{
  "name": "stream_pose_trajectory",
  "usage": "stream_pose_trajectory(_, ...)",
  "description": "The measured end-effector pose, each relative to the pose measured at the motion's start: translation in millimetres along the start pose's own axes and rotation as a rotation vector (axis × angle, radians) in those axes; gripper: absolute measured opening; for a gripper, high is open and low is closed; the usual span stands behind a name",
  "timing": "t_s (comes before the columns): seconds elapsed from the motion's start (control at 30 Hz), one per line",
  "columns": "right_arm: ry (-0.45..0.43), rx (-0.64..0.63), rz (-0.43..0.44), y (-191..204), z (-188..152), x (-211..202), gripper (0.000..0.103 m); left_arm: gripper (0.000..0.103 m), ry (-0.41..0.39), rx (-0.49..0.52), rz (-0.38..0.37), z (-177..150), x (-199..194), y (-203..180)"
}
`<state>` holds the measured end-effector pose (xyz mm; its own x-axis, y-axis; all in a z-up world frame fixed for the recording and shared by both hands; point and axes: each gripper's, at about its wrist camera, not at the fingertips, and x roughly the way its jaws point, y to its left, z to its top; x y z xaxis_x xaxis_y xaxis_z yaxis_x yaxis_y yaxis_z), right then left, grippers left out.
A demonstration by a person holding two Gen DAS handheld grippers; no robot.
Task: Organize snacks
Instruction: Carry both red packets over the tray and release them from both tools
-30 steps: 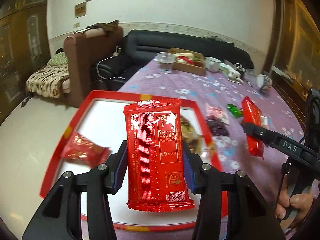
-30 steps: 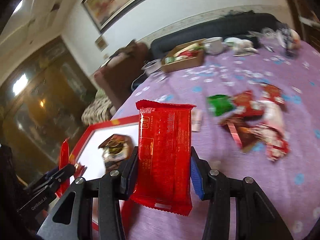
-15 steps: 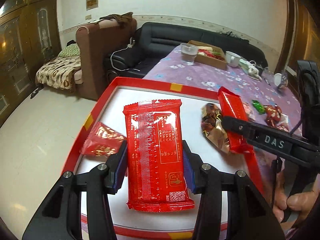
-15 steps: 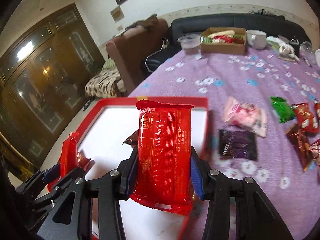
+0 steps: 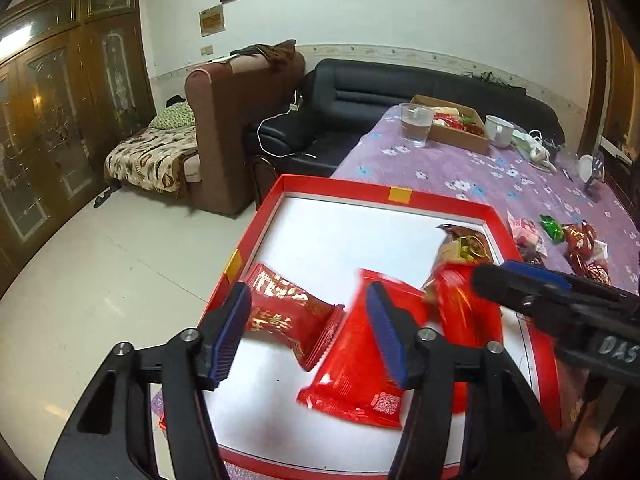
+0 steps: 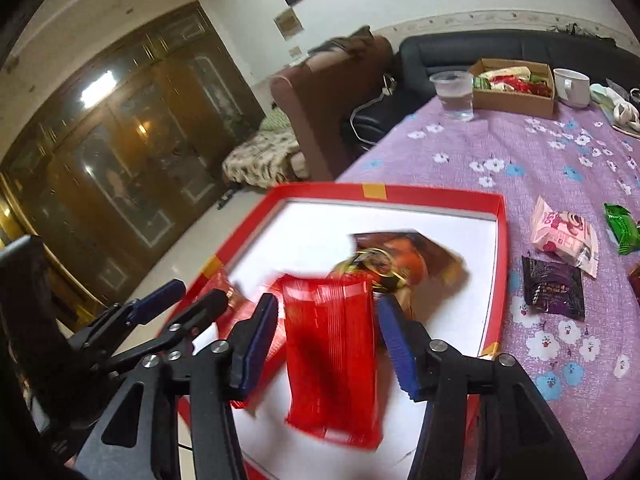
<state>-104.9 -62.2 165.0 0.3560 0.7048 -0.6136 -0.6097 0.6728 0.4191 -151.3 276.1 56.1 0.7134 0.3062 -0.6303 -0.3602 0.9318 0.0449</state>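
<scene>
Opening over the red tray (image 5: 340, 188), your left gripper (image 5: 308, 332) has its jaws parting; the long red packet (image 5: 360, 372) lies tilted in the tray, its pads no longer pressing it, the right pad just in front of it. A smaller red packet with gold lettering (image 5: 284, 312) lies on the tray floor between the two pads, untouched.

Your right gripper (image 6: 328, 332) is likewise parting its jaws. A second long red packet (image 6: 332, 360), motion-blurred, sits between the pads with gaps on both sides, over the tray's near part.

A brown-and-gold wrapper (image 6: 408, 260) rests toward the tray's far right corner. Loose on the purple floral cloth (image 6: 520, 152), right of the tray: pink packet (image 6: 564, 236), dark purple packet (image 6: 554, 286), green packet (image 6: 622, 228). At the table's far end: clear cup (image 6: 454, 94), cardboard box (image 6: 516, 84), white mug (image 6: 572, 86).
</scene>
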Motion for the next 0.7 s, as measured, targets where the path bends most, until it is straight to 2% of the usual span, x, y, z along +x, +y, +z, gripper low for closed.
stream_pose_trajectory(0.2, -0.077, 0.068, -0.008, -27, 2, -27, 0.061, 0.061, -0.001, 0.028, -0.017, 0, -3, -11)
stream_pose_trajectory(0.27, -0.102, 0.096, -0.030, -43, 1, -39, 0.061, 0.066, -0.002, 0.040, -0.023, 0, -6, -16)
stream_pose_trajectory(0.4, -0.147, 0.165, -0.089, -79, -4, -68, 0.067, 0.076, -0.014, 0.061, -0.049, -1, -13, -29)
stream_pose_trajectory(0.7, -0.263, 0.353, -0.210, -173, -34, -146, 0.073, 0.076, -0.010, 0.184, -0.116, -7, -24, -79)
